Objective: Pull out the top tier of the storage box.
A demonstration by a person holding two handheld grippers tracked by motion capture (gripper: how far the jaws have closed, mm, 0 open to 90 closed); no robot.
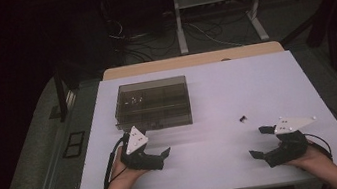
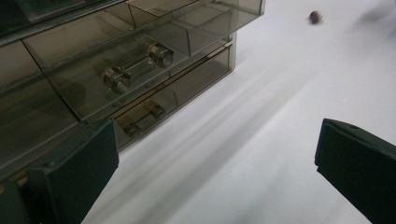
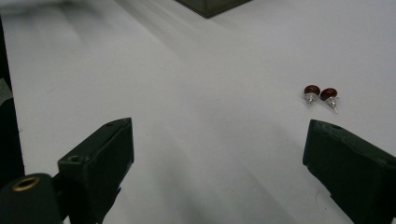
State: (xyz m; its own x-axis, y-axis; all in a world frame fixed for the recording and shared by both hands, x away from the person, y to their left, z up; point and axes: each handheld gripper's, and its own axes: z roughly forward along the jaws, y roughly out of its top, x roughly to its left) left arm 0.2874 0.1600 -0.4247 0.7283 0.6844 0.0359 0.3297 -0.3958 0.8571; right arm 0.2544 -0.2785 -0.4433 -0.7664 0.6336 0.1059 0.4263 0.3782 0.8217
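Observation:
A smoky clear drawer box stands on the white table, left of centre. In the left gripper view its top drawer has a metal bar handle, with a second handle below it. A pair of small dark red stud earrings lies loose on the table, seen small in the high view and blurred in the left gripper view. My left gripper is open just in front of the box. My right gripper is open, a little short of the earrings.
The table's front edge runs just under both hands. Behind the table are a wooden board edge, a white metal frame and loose cables on the floor.

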